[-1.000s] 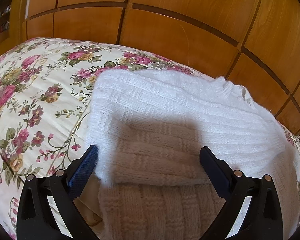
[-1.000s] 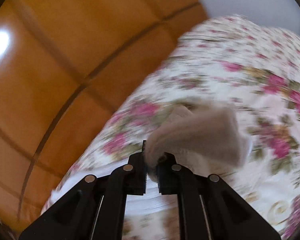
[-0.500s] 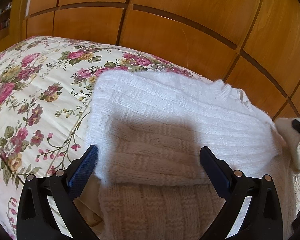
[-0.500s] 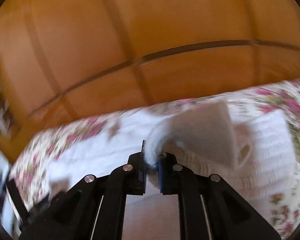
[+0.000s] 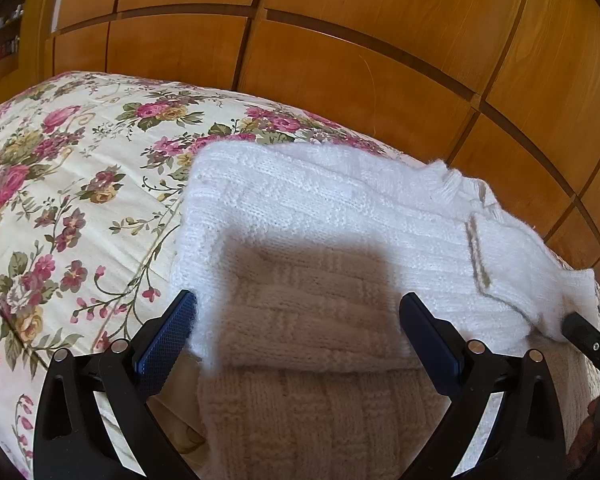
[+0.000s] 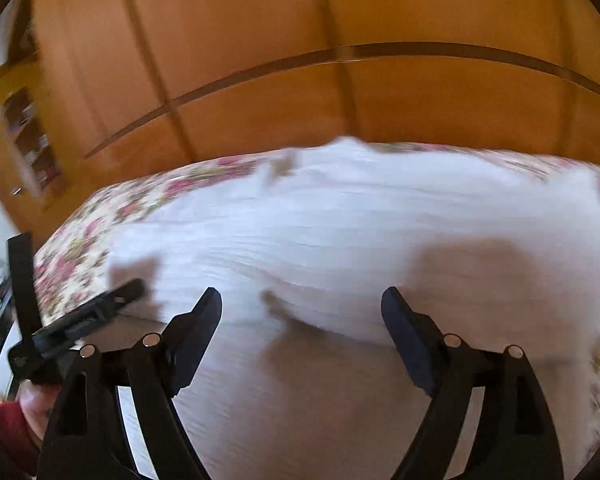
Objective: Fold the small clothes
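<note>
A white knitted sweater (image 5: 320,216) lies folded on the floral bedspread (image 5: 60,184). One sleeve (image 5: 524,268) lies folded across its right side. My left gripper (image 5: 296,328) is open and empty, hovering just above the sweater's near folded edge. In the right wrist view, which is blurred, my right gripper (image 6: 300,320) is open and empty above the sweater (image 6: 380,232). The right gripper's finger shows at the right edge of the left wrist view (image 5: 588,340), beside the sleeve's cuff.
Wooden wardrobe panels (image 5: 340,52) stand right behind the bed. A shelf (image 6: 28,140) with small items stands at the far left. The other gripper (image 6: 76,324) and a hand in a red sleeve show at the left of the right wrist view.
My right gripper carried the sleeve over the sweater's body, then opened and let it go. The sleeve now lies on the right side. My left gripper stayed still.
</note>
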A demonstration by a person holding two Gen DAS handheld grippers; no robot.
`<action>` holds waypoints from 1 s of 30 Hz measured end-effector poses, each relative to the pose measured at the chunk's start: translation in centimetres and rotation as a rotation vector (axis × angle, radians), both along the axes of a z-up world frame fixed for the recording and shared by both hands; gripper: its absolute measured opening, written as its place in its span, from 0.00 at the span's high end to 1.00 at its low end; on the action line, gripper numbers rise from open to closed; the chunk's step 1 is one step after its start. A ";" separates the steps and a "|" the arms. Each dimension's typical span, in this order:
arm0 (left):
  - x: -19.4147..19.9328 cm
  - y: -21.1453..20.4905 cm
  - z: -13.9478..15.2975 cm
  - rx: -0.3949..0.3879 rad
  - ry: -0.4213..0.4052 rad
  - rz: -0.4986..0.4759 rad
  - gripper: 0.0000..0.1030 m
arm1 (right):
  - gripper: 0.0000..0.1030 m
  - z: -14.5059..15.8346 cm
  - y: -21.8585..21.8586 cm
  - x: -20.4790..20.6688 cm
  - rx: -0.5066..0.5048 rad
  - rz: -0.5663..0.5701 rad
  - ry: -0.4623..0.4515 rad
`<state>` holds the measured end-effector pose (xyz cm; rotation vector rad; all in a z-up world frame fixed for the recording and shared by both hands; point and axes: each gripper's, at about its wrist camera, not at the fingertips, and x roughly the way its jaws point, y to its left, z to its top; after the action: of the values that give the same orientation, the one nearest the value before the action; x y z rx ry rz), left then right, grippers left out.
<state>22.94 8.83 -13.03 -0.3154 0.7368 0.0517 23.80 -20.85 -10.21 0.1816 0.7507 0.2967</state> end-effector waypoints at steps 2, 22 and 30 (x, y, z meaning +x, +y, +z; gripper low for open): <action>0.0 0.0 0.0 0.000 0.000 0.000 0.04 | 0.19 0.4 -1.7 -0.9 -0.038 -0.111 -0.008; 6.3 -8.1 4.4 -0.186 0.112 -0.237 0.37 | 0.13 -2.7 -13.3 -4.2 0.127 -0.627 0.070; 8.0 -9.6 3.9 -0.337 0.061 -0.272 0.95 | 0.13 -2.8 -13.0 -4.1 0.112 -0.631 0.073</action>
<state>30.89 -0.78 -9.14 -0.5335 0.8436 -0.3246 19.75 -33.83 -12.99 0.5236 0.7124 -0.2697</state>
